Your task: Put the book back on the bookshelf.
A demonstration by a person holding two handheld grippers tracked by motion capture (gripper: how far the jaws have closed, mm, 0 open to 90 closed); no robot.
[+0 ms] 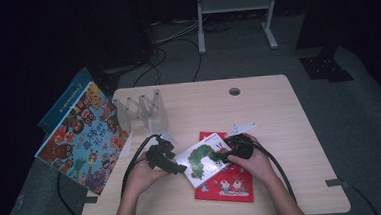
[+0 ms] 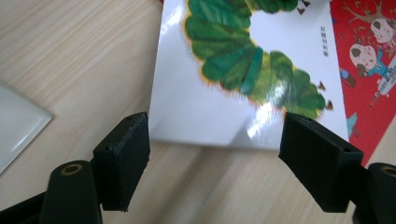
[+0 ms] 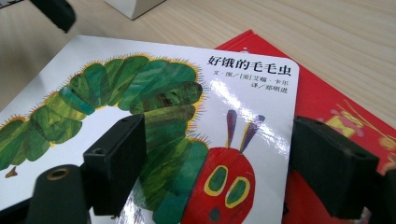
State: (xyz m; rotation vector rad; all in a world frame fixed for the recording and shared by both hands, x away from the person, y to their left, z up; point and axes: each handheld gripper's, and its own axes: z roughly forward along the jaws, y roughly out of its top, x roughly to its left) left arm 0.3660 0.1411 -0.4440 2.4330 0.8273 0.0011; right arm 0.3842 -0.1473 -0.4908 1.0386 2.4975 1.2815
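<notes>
1. At the table's left edge I see a big picture book (image 1: pixel 82 139) leaning, with a clear folding rack (image 1: pixel 141 113) beside it.
2. My left gripper (image 1: pixel 181 169) sits at the near left corner of the caterpillar book (image 1: pixel 201 159); its jaws are apart, gripping nothing.
3. The caterpillar book lies slanted, partly on top of a red book (image 1: pixel 228 183).
4. My right gripper (image 1: pixel 216 158) hovers over the caterpillar's head, jaws apart and empty.

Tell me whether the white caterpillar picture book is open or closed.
Closed: the white caterpillar picture book shows its whole front cover with title, lying flat, partly on the red picture book, no pages spread.
</notes>
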